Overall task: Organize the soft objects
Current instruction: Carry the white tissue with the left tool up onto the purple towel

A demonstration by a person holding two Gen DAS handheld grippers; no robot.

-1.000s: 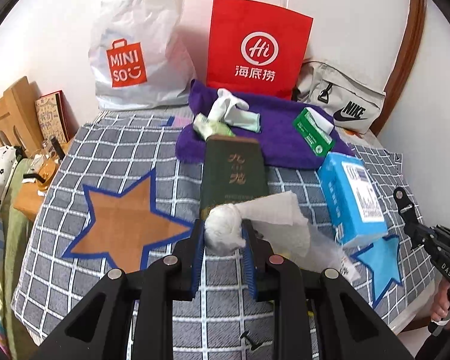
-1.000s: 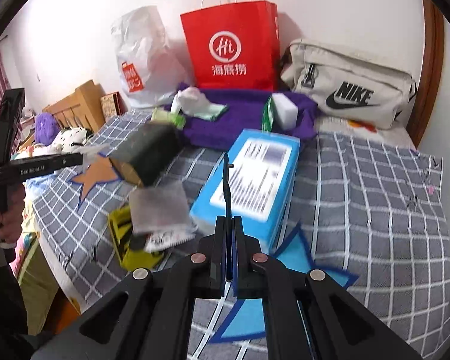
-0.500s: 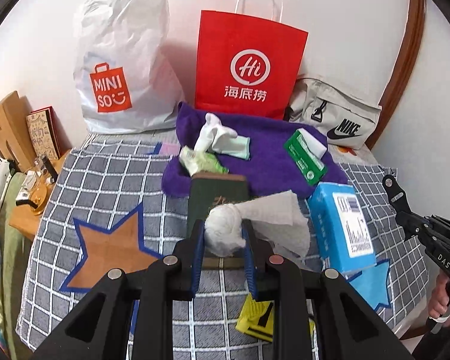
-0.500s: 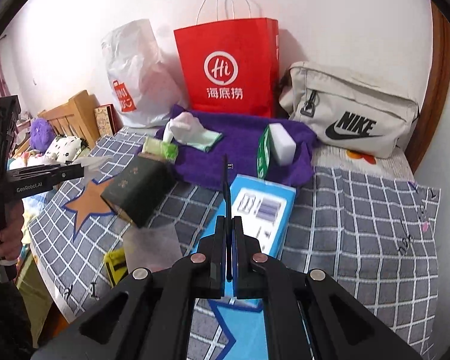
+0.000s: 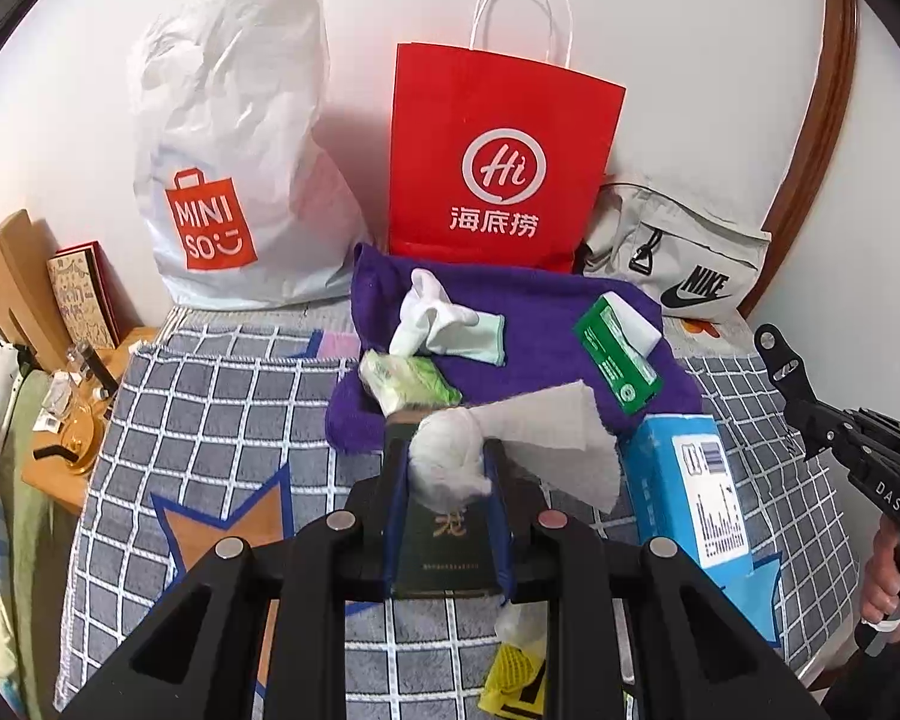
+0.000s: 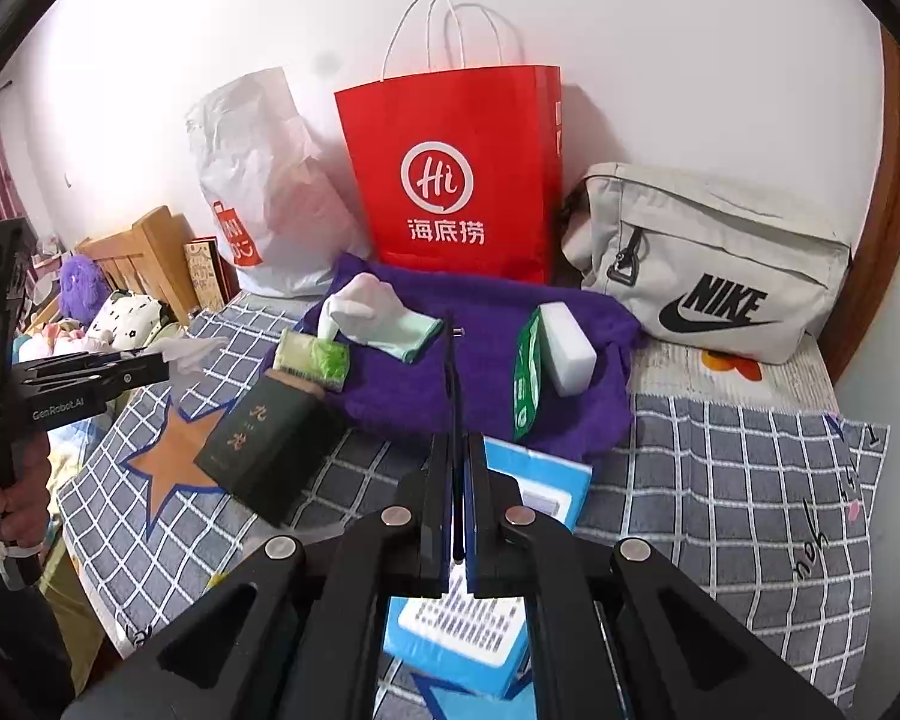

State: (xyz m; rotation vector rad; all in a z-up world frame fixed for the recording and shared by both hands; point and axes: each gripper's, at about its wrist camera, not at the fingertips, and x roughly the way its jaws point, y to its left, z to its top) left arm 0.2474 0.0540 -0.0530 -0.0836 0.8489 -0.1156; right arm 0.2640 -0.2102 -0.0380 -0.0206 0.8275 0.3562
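My left gripper (image 5: pixel 447 468) is shut on a white crumpled tissue (image 5: pixel 450 459) whose loose sheet trails right, held above a dark green box (image 5: pixel 444 546). Beyond it a purple towel (image 5: pixel 534 312) holds white-and-mint socks (image 5: pixel 444 321), a green tissue pack (image 5: pixel 405 381) and a green-and-white pack (image 5: pixel 618 354). My right gripper (image 6: pixel 457 474) is shut and empty above the blue box (image 6: pixel 480 618). In the right wrist view the towel (image 6: pixel 486 372), socks (image 6: pixel 378 315) and the left gripper (image 6: pixel 90 378) with the tissue (image 6: pixel 189 351) show.
A red paper bag (image 5: pixel 504 162), a white Miniso bag (image 5: pixel 234 162) and a grey Nike bag (image 5: pixel 678 258) stand against the wall. A yellow packet (image 5: pixel 516 678) lies near the front edge. A wooden side table (image 5: pixel 72 426) is on the left.
My left gripper has lifted and drawn back with the tissue, so the boxes sit lower in view. My right gripper has also risen and pulled back from the blue box.
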